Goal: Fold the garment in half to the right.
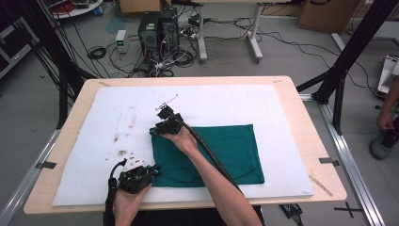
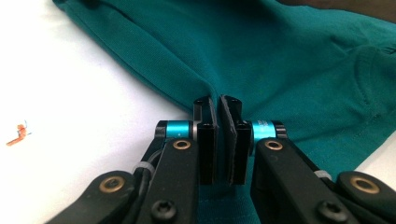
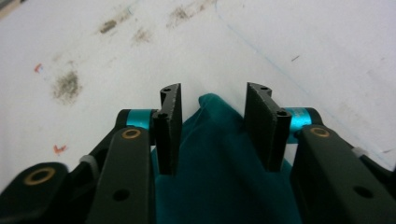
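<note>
A teal cloth (image 1: pixel 226 146) lies folded on the white mat (image 1: pixel 244 99). At its near left corner my left gripper (image 1: pixel 153 169) is shut on a fold of the cloth (image 2: pixel 280 56), which is pinched between its pads (image 2: pixel 218 105). At the far left corner my right gripper (image 1: pixel 157 128) points toward the stained part of the mat. In the right gripper view a raised corner of the cloth (image 3: pixel 215 154) stands between the two jaws (image 3: pixel 212 100). The jaws are apart, with a gap showing beside the right pad (image 3: pixel 261 121).
The mat covers most of a wooden table (image 1: pixel 310 141). Dark smudges (image 1: pixel 122 153) mark the mat left of the cloth. Beyond the table are computer towers (image 1: pixel 157 28) and cables on the floor. A person's hand and shoe (image 1: pixel 383 127) show at the right edge.
</note>
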{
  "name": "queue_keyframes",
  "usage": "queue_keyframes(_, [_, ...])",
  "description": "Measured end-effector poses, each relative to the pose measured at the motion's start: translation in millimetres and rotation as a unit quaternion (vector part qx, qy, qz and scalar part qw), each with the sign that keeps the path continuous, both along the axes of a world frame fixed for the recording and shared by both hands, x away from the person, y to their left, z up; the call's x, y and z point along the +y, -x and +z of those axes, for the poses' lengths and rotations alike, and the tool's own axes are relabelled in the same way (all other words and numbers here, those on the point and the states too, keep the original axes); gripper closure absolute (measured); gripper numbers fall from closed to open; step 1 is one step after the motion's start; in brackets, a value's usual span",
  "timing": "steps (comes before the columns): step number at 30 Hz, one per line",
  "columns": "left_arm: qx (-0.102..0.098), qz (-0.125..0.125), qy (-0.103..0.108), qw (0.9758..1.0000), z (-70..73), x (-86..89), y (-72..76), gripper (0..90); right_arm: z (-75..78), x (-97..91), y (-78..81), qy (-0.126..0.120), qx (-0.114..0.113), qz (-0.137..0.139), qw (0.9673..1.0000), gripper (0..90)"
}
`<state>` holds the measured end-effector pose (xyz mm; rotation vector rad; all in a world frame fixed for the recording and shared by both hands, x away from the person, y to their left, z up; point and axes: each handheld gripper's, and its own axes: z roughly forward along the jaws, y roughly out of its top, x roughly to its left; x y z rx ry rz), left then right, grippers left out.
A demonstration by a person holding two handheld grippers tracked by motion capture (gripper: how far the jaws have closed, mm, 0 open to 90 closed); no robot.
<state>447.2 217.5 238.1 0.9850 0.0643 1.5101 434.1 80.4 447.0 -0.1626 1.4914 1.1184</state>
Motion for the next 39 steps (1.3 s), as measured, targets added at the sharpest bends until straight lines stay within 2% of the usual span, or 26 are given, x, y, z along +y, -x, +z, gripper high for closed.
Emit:
queue_keyframes(3, [0.000,0.001,-0.001,1.0000,-0.1,0.1,0.1,85.1,-2.4,3.5,-1.4,-0.003,-0.012,-0.016,0.9998,65.1])
queue_keyframes(8, [0.000,0.001,0.000,1.0000,0.0,0.1,0.0,85.1,-2.0,3.2,-2.0,-0.010,-0.010,-0.016,0.9998,78.5])
queue_keyframes(13, [0.000,0.002,-0.002,1.0000,-0.2,0.1,0.4,85.1,-2.6,4.0,-2.1,-0.010,-0.016,-0.020,0.9996,83.2])
queue_keyframes(15, [-0.001,0.001,-0.003,1.0000,-0.4,0.6,1.0,85.2,-2.1,3.6,-2.0,-0.010,-0.015,-0.018,0.9997,84.2])
queue_keyframes(20, [-0.011,-0.030,-0.009,0.9995,-3.4,7.3,4.6,85.4,-2.3,-0.3,5.7,-0.012,-0.010,0.002,0.9999,85.4])
queue_keyframes(22, [-0.019,-0.028,-0.009,0.9994,-6.4,8.7,7.9,85.4,-2.7,-2.2,11.3,-0.009,-0.014,0.012,0.9998,85.5])
queue_keyframes(25, [-0.026,-0.038,-0.011,0.9989,-8.6,11.3,13.0,85.4,-3.6,-4.2,20.4,-0.007,-0.019,0.022,0.9995,85.6])
queue_keyframes(29, [-0.042,-0.035,-0.013,0.9984,-12.8,16.2,22.6,85.4,-4.1,-3.9,26.7,-0.006,-0.017,0.036,0.9992,85.7])
queue_keyframes(31, [-0.044,-0.035,-0.012,0.9984,-13.9,19.9,25.1,85.4,-5.0,-1.5,27.6,-0.004,-0.023,0.037,0.9991,85.7])
queue_keyframes(35, [-0.049,-0.047,-0.010,0.9977,-17.0,29.8,28.2,85.4,-5.3,3.5,28.9,0.000,-0.015,0.052,0.9985,85.7])
queue_keyframes(37, [-0.056,-0.051,-0.010,0.9971,-19.4,33.6,31.1,85.4,-6.0,6.3,32.5,0.004,-0.016,0.051,0.9986,85.6])
queue_keyframes(39, [-0.052,-0.059,-0.014,0.9968,-18.6,36.0,31.5,85.4,-8.0,7.2,36.8,0.007,-0.029,0.050,0.9983,85.6])
